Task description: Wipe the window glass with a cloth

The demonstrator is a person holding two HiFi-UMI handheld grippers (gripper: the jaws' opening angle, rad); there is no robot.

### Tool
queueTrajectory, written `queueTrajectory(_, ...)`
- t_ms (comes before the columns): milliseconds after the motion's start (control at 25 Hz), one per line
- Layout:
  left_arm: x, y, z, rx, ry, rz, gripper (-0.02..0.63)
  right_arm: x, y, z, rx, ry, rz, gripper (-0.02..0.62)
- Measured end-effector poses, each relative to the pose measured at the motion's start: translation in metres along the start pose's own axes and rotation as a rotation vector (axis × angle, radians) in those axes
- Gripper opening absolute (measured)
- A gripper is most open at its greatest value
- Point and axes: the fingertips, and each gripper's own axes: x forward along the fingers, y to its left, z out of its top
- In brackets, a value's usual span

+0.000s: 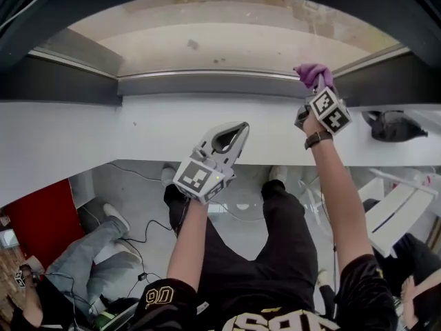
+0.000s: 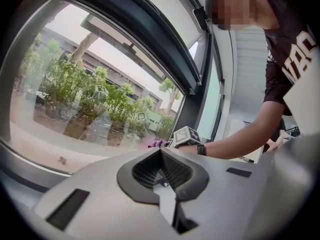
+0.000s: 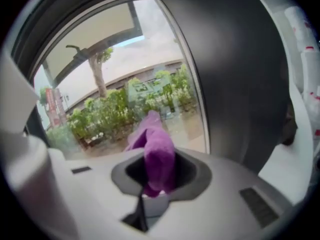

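Note:
The window glass (image 1: pixel 227 40) runs across the top of the head view, inside a dark frame (image 1: pixel 207 85). My right gripper (image 1: pixel 315 92) is raised to the glass's lower right corner, shut on a purple cloth (image 1: pixel 313 74). In the right gripper view the cloth (image 3: pixel 156 151) stands bunched out of the jaws against the glass (image 3: pixel 125 69), next to the dark side frame. My left gripper (image 1: pixel 241 127) hangs lower over the white sill (image 1: pixel 83 136), shut and holding nothing. From the left gripper view the cloth (image 2: pixel 156 143) and the right gripper's marker cube (image 2: pixel 185 135) show ahead, at the glass's (image 2: pixel 90 94) bottom edge.
A dark object (image 1: pixel 394 125) lies on the sill at the right. Below the sill, a person's legs (image 1: pixel 96 250) stretch over the floor at the lower left, beside a red panel (image 1: pixel 41 219) and cables (image 1: pixel 148 236). White slanted panels (image 1: pixel 396 205) stand at the right.

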Motion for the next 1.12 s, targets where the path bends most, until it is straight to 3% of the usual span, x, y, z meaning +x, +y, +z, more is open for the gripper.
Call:
queueTrajectory(160, -0.031, 0.024, 0.012, 0.045, 0.022, 0.065, 0.017, -0.008, 0.056, -0.04, 0.053, 0.022, 0.095, 0.084)
queueTrajectory(280, -0.073, 0.055, 0.018, 0.067, 0.031, 0.137, 0.017, -0.015, 0.133, -0.08, 0.029, 0.07, 0.215, 0.084)
queueTrajectory(560, -0.219, 0.146, 0.037, 0.094, 0.053, 0.288, 0.017, -0.048, 0.396, -0.192, -0.181, 0.144, 0.601, 0.083)
queueTrajectory(720, -0.297, 0.195, 0.049, 0.097, 0.047, 0.376, 0.017, -0.056, 0.531, -0.274, -0.249, 0.227, 0.751, 0.084)
queueTrajectory(840, -0.326, 0.215, 0.046, 0.149, 0.094, 0.397, 0.017, -0.044, 0.592, -0.315, -0.258, 0.271, 0.782, 0.084)
queueTrajectory(960, -0.346, 0.233, 0.042, 0.201, 0.155, 0.433, 0.017, -0.023, 0.624, -0.345, -0.218, 0.322, 0.767, 0.084)
queueTrajectory(1120, -0.347, 0.242, 0.046, 0.159, 0.112, 0.445, 0.017, 0.011, 0.582, -0.337, -0.131, 0.347, 0.623, 0.084)
